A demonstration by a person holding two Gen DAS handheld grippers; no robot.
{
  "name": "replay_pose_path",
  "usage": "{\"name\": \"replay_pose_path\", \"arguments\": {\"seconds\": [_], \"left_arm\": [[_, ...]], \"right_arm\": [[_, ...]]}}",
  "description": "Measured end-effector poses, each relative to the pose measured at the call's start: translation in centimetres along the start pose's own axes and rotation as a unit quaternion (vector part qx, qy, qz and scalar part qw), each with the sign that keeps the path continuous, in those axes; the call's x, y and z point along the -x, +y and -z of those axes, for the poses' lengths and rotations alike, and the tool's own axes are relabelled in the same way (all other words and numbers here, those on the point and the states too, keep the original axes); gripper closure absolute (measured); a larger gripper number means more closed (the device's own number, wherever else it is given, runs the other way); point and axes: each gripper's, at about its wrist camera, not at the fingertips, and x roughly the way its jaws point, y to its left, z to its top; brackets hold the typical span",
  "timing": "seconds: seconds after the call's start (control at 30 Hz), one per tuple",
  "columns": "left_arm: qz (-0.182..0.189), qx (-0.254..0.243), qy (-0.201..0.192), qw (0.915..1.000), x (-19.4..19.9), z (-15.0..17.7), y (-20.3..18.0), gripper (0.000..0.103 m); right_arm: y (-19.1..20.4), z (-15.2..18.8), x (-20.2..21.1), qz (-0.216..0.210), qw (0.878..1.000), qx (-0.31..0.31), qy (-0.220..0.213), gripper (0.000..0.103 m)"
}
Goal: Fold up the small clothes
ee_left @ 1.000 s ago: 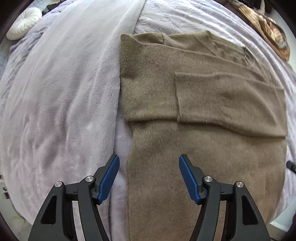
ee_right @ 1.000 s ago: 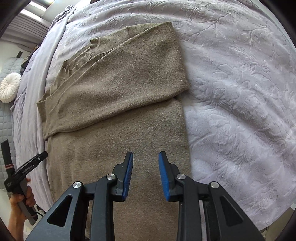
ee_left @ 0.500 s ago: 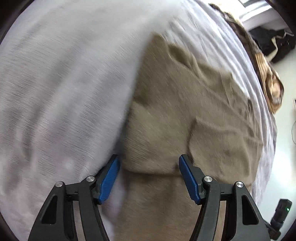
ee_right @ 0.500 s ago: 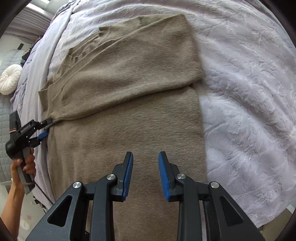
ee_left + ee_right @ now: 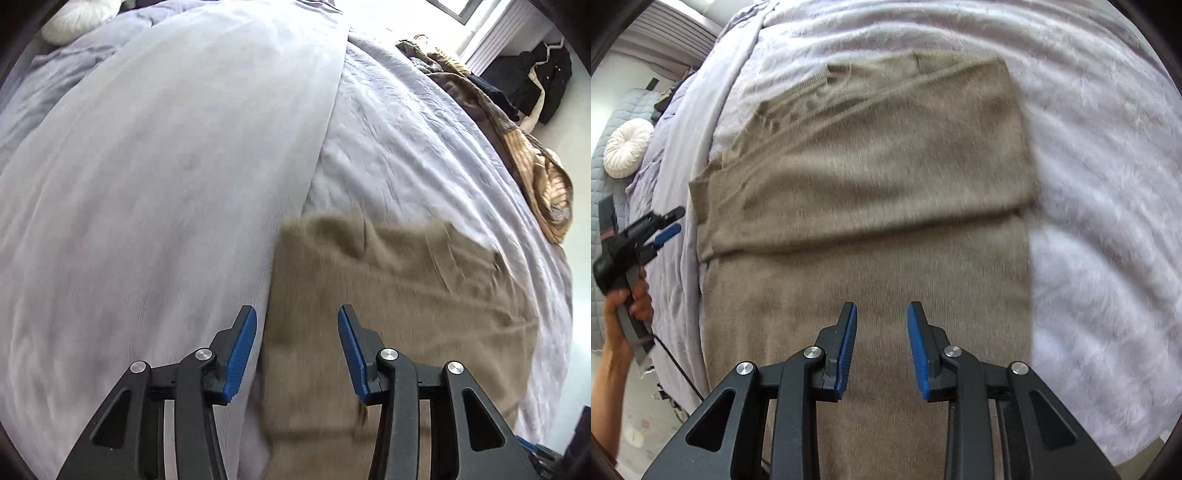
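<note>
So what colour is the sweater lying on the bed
A plain olive-brown, no pattern. The sweater shows best in the right wrist view.

The left tool (image 5: pixel 295 350) hovers with its blue pads spread apart, empty, over the left edge of the sweater (image 5: pixel 399 295). The sweater lies flat on the bed (image 5: pixel 388 147), blurred, filling the view from centre toward 5 o'clock. A smooth blanket (image 5: pixel 166 166) covers the bed from 9 to 12 o'clock. A white cushion (image 5: pixel 79 16) sits at 11 o'clock; a brown striped cloth (image 5: pixel 543 184) lies at 2 o'clock.
</note>
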Motion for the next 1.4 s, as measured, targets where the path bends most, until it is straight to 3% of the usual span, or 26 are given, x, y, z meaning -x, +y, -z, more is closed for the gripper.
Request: {"name": "replay_pose_path", "arguments": {"seconds": [0.17, 0.33, 0.43, 0.57, 0.63, 1.03, 1.1, 1.13, 1.17, 1.3, 1.33, 1.37, 1.4], "left_arm": [[-0.085, -0.001, 0.0, 0.9963, -3.4, -1.3, 0.5, 0.056], [-0.047, 0.035, 0.007, 0.9983, -4.4, -1.7, 3.4, 0.052], [-0.052, 0.032, 0.008, 0.9981, -3.0, -1.3, 4.2, 0.051], [-0.067, 0.023, 0.024, 0.9972, -1.6, -0.4, 3.5, 0.051], [-0.073, 0.013, 0.045, 0.9963, -1.0, 0.8, 3.2, 0.051], [-0.05, -0.08, 0.102, 0.9903, 4.6, 9.8, -2.8, 0.051], [-0.05, -0.093, 0.112, 0.988, 5.2, 11.5, -3.8, 0.036], [-0.053, -0.097, 0.11, 0.9877, 5.6, 12.0, -4.1, 0.014], [-0.055, -0.102, 0.102, 0.988, 6.0, 12.5, -4.5, 0.01], [-0.05, -0.118, 0.101, 0.9866, 7.9, 15.1, -4.9, 0.009], [-0.048, -0.119, 0.105, 0.9861, 8.0, 15.6, -5.1, 0.009], [-0.049, -0.122, 0.109, 0.9853, 7.9, 15.6, -5.3, 0.0], [-0.055, -0.125, 0.112, 0.9843, 8.0, 15.9, -5.5, 0.0]], "right_arm": [[0.3, -4.7, -1.1, 0.039, 0.998, 0.028, -0.041, 0.074], [-2.8, -9.1, -4.3, 0.072, 0.997, -0.002, -0.033, 0.075], [-4.7, -9.9, -4.7, 0.041, 0.998, -0.046, -0.022, 0.077], [-4.5, -9.6, -2.7, 0.057, 0.997, -0.042, -0.028, 0.073], [-4.5, -9.0, -1.7, 0.042, 0.998, -0.049, -0.025, 0.073], [-2.3, -2.4, 1.2, 0.008, 0.999, -0.041, 0.002, 0.063], [-1.8, -1.2, 1.8, 0.009, 0.999, -0.035, 0.002, 0.06], [-1.4, -0.5, 2.2, 0.01, 1.0, -0.029, 0.002, 0.057], [-1.4, 0.0, 2.6, 0.01, 1.0, -0.027, 0.001, 0.055], [-0.8, 1.9, 3.7, 0.007, 1.0, -0.02, 0.003, 0.052], [-0.9, 2.5, 3.9, 0.005, 1.0, -0.022, 0.004, 0.049], [-1.0, 2.9, 4.0, 0.004, 1.0, -0.024, 0.005, 0.043], [-1.0, 3.3, 4.0, 0.004, 1.0, -0.025, 0.006, 0.039]]}}
